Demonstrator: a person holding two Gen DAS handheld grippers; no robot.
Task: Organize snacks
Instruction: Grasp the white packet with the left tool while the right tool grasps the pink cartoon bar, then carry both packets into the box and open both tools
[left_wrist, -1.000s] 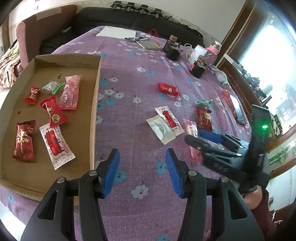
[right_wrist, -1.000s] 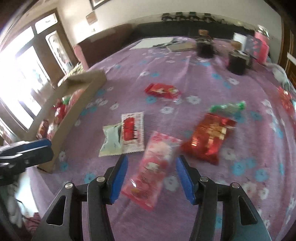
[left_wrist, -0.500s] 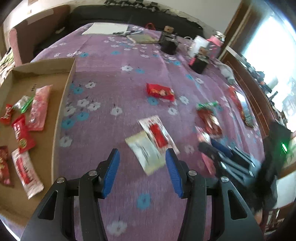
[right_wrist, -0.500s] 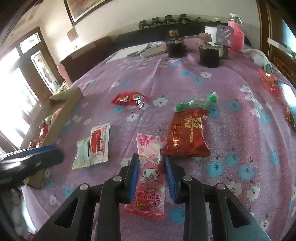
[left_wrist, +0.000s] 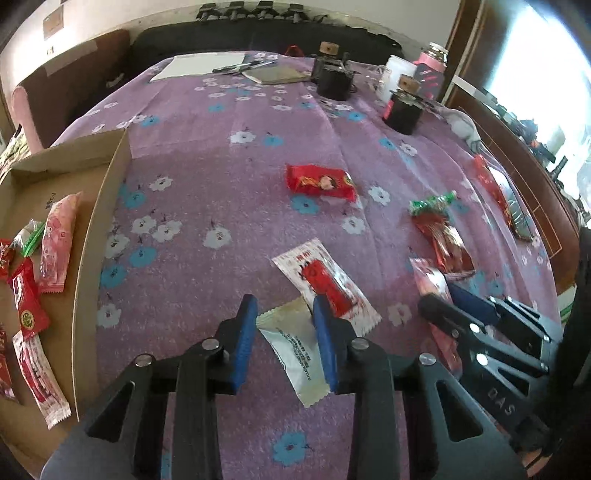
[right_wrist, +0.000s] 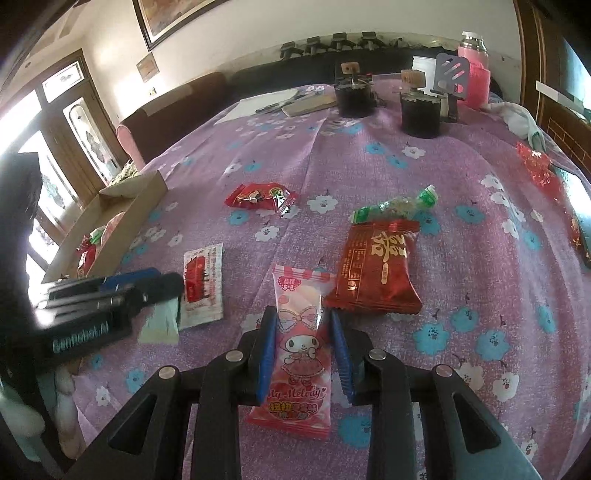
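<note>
The right gripper (right_wrist: 303, 347), black-framed with ribbed blue pads (right_wrist: 266, 350), is clamped across the middle of a glossy pink My Melody packet (right_wrist: 300, 354) that lies flat on the purple flowered tablecloth (right_wrist: 461, 206). The left gripper (left_wrist: 284, 339) stands with its jaws apart over a pale, crinkle-edged sachet (left_wrist: 295, 350); the sachet lies between the pads, and whether either pad touches it cannot be told. Just beside the sachet lies a white rectangular packet with a red print (left_wrist: 327, 284), its near corner touching or overlapping the sachet.

Beyond the pink packet lie three more loose snacks: a dark red foil pouch (right_wrist: 376, 269) touching the packet's far right corner, a clear, green-ended wrapper (right_wrist: 395, 206) at the pouch's top edge, and a shiny red wrapper with a cartoon face (right_wrist: 260, 197) well apart at mid-table. Crumpled red foil (right_wrist: 535, 166) sits near the right edge.

At the left, a shallow brown cardboard tray (left_wrist: 107, 206) holds several snacks, six of them plainly seen in the left wrist view: a long pink packet (left_wrist: 57, 240), a green-and-clear one (left_wrist: 27, 236), a small red wrapper at the frame's edge, a red pouch (left_wrist: 27, 299), a white-and-red packet (left_wrist: 38, 380), and a dark red one cut off by the frame.

Two squat black jars (right_wrist: 354, 99) with wooden-knobbed lids stand at the far end, beside a pink bottle (right_wrist: 474, 62), a notebook (left_wrist: 277, 75) and a white sheet of paper (left_wrist: 199, 64).
</note>
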